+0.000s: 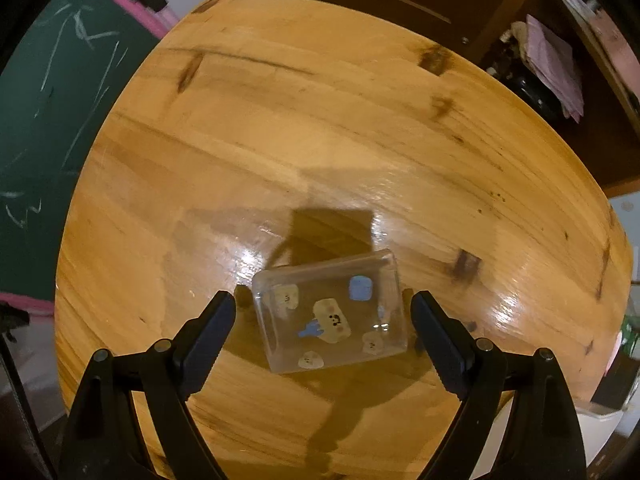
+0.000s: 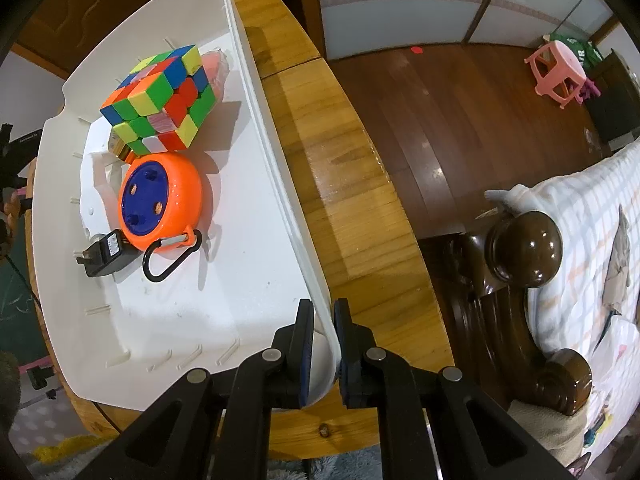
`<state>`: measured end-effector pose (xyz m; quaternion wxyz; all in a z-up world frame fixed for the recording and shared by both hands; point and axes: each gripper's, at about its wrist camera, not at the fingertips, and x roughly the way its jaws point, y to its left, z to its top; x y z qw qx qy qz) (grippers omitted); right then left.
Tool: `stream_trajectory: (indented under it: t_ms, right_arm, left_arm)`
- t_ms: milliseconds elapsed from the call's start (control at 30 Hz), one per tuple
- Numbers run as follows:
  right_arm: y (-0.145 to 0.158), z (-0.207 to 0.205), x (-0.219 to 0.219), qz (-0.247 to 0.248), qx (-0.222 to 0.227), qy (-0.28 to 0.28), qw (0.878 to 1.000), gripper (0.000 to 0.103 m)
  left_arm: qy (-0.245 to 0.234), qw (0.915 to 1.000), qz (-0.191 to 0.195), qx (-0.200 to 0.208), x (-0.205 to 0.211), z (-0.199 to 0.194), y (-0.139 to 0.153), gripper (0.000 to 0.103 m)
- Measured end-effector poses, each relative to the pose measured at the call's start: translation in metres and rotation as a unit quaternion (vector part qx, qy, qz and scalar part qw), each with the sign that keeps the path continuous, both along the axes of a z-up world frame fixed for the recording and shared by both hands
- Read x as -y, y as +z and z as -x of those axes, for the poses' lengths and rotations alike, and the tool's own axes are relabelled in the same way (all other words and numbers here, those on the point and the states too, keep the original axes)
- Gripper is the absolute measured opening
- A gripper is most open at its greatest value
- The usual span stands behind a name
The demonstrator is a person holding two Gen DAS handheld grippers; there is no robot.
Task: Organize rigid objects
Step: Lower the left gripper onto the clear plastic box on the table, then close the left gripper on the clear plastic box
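- One left gripper [image 1: 323, 307]: two black fingers spread wide, pointing down, holding nothing; the box lies between the tips, apart from both.
- One box [image 1: 330, 312]: clear plastic, rectangular, rounded corners, flat on the table [image 1: 280, 120]; cream and blue cartoon stickers on its lid.
- One table: round, glossy honey-coloured wood planks with dark knots.
- One chalkboard [image 1: 60, 100]: green, pink-framed, chalk scribbles, left of the table.
- One bin [image 2: 180, 312]: white plastic, smooth, ribbed inner walls, on the table edge.
- In the bin, left to right: one black adapter [image 2: 105, 254]; one cube [image 2: 158, 98], multicoloured squares, propped tilted on other items; one reel [image 2: 160, 200], round, orange with a blue face, and a black carabiner [image 2: 170, 258] clipped to it.
- One right gripper [image 2: 324, 322]: jaws nearly closed, clamped on the bin's right rim, one finger inside the wall and one outside.
- Room, rightward: dark wood floor [image 2: 420, 120]; one pink stool [image 2: 558, 72]; bed with carved, glossy dark wood posts and a white checked cover.
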<state>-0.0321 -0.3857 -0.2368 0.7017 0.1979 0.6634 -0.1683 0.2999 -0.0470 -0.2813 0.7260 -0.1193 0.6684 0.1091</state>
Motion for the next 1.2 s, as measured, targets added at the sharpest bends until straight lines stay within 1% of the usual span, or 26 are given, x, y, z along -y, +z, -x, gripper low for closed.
stream_trajectory:
  t_ms: [100,133,267,333,367,400,533,633,733,900,967,1033,1067,1133,1167,1200]
  right_arm:
    - [0.0,-0.001,0.001,-0.001,-0.001,-0.001,1.0,0.01]
    - [-0.001,-0.001,0.001,-0.002,-0.001,-0.001,1.0,0.01]
    - [-0.001,-0.001,0.002,-0.003,-0.002,-0.001,1.0,0.01]
    - [-0.001,-0.001,0.002,-0.002,-0.002,0.0,1.0,0.01]
    - [-0.002,-0.001,0.002,-0.003,-0.002,0.001,1.0,0.01]
    - [-0.002,-0.001,0.002,-0.003,-0.002,0.001,1.0,0.01]
    - [-0.002,0.0,0.002,-0.005,0.0,0.003,1.0,0.01]
    - [-0.001,0.0,0.001,-0.005,0.002,0.006,1.0,0.01]
    - [-0.001,0.0,0.001,-0.005,0.003,0.01,1.0,0.01]
    - [-0.001,0.0,0.0,-0.006,0.006,0.019,1.0,0.01]
    - [-0.001,0.0,0.0,-0.006,0.007,0.022,1.0,0.01]
    - [0.0,0.0,0.0,-0.007,0.009,0.026,1.0,0.01]
    - [0.0,0.0,0.0,-0.008,0.01,0.027,1.0,0.01]
    - [0.001,0.0,0.0,-0.01,0.012,0.031,0.999,0.01]
    - [0.001,0.0,0.0,-0.011,0.012,0.033,0.999,0.01]
    - [0.001,0.0,0.0,-0.013,0.012,0.037,0.999,0.01]
  left_arm:
    - [0.012,0.9999,0.0,-0.004,-0.003,0.003,-0.003,0.09]
    - [0.013,0.9999,-0.006,0.002,-0.003,0.005,-0.003,0.089]
    - [0.014,0.9998,-0.009,0.011,-0.002,0.008,-0.002,0.087]
    - [0.012,0.9996,-0.013,0.021,-0.001,0.009,0.0,0.079]
    - [0.008,0.9993,-0.016,0.033,-0.001,0.011,0.004,0.066]
    - [0.003,0.9992,-0.023,0.034,0.0,0.01,0.006,0.067]
    - [0.01,0.9994,-0.019,0.029,-0.005,0.011,0.004,0.066]
    - [-0.006,0.9994,-0.022,0.025,-0.002,0.014,0.008,0.066]
    - [-0.039,0.9982,-0.023,0.038,0.005,0.025,0.026,0.066]
    - [-0.118,0.99,-0.011,0.077,0.026,0.048,0.081,0.066]
    - [-0.146,0.9853,-0.002,0.088,0.034,0.06,0.103,0.066]
    - [-0.181,0.9785,0.008,0.1,0.048,0.074,0.127,0.066]
    - [-0.19,0.9764,0.011,0.102,0.054,0.074,0.132,0.066]
    - [-0.223,0.9684,0.021,0.109,0.071,0.091,0.15,0.066]
    - [-0.233,0.9661,0.023,0.109,0.077,0.093,0.154,0.066]
    - [-0.249,0.962,0.028,0.108,0.084,0.101,0.16,0.066]
